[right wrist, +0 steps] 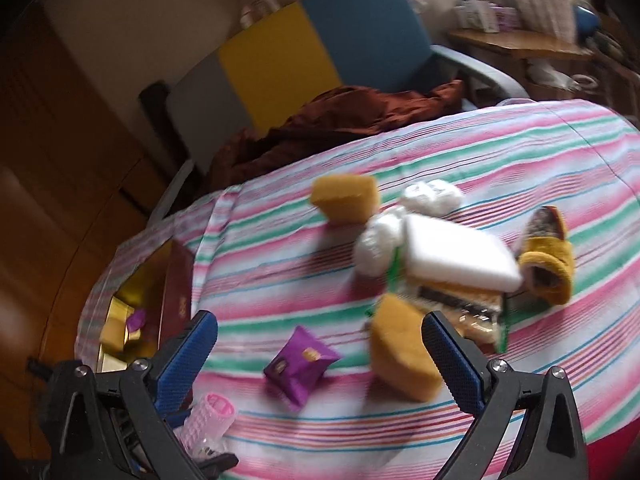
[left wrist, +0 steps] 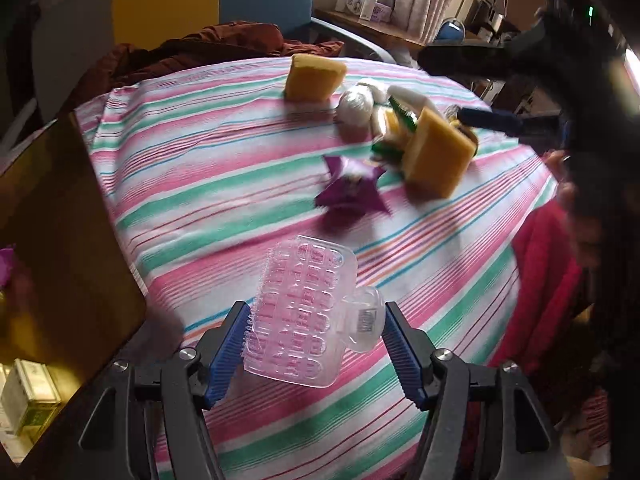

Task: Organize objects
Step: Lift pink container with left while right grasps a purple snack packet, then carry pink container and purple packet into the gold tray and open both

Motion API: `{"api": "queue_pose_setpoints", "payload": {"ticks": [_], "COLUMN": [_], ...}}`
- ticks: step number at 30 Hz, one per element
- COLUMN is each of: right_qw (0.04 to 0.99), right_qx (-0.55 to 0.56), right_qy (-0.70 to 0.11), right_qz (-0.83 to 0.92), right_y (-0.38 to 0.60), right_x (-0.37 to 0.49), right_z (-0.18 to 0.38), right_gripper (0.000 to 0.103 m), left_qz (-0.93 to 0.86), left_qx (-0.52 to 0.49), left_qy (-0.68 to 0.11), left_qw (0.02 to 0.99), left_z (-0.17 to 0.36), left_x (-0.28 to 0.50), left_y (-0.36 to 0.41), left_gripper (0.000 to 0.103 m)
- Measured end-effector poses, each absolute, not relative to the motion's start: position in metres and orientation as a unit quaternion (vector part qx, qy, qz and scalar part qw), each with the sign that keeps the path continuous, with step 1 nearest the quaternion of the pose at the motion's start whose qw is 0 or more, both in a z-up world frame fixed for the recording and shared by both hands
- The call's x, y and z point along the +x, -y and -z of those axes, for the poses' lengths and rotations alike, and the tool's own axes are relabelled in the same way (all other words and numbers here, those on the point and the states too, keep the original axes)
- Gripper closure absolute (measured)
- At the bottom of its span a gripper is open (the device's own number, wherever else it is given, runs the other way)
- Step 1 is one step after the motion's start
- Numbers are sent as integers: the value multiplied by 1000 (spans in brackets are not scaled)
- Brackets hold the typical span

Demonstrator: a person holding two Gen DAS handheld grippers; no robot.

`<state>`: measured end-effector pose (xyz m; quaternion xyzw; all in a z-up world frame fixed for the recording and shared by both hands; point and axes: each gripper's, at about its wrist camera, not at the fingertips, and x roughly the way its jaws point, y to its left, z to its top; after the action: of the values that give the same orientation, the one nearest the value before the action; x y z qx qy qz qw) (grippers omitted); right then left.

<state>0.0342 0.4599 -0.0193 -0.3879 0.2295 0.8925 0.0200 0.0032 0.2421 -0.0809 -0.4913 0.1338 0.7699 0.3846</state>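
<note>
Left gripper (left wrist: 314, 344): both black arms rise from the lower edge of the left wrist view, tilted steeply downward. The blue ribbed pads (left wrist: 226, 354) stand moderately apart and press on a clear pink plastic brush (left wrist: 298, 316) held between them, the left pad against its bristled side, the right pad against its rounded clear tab. The brush projects forward beyond the fingertips.

Right gripper (right wrist: 320, 354): arms enter from the lower corners of the right wrist view, angled downward. Its blue textured pads (right wrist: 454, 362) are spread wide with nothing between them. In the left wrist view this gripper appears as a dark blurred shape ahead and to the right.
</note>
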Motion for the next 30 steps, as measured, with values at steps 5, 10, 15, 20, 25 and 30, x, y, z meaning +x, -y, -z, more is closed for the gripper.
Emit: {"api": "queue_pose_setpoints", "payload": {"ticks": [5, 10, 15, 20, 25, 30], "right_qw": [3, 45, 65, 93, 90, 82], "right_qx": [-424, -471, -499, -514, -514, -491], "right_qy": [-228, -280, -306, -282, -243, -213], "right_qz": [-877, -835, -808, -805, -818, -841], "right_y": [-431, -429, -425, -421, -416, -414], "right_x": [34, 24, 0, -18, -11, 11], "right_z": [32, 61, 83, 99, 89, 66], "right_gripper": [0, 2, 19, 39, 63, 63], "left_qz": [-774, -778, -775, -778, -779, -785], "left_qx": [-484, -470, -471, -465, -466, -456], "left_qy": [-137, -144, -129, -128, -114, -104], "left_qw": [385, 392, 401, 403, 403, 406], "left_z": [86, 90, 93, 93, 90, 74], "left_x": [6, 10, 7, 8, 9, 17], "left_y": [-238, -239, -235, -233, -226, -218], "left_gripper": [35, 35, 35, 36, 36, 36]}}
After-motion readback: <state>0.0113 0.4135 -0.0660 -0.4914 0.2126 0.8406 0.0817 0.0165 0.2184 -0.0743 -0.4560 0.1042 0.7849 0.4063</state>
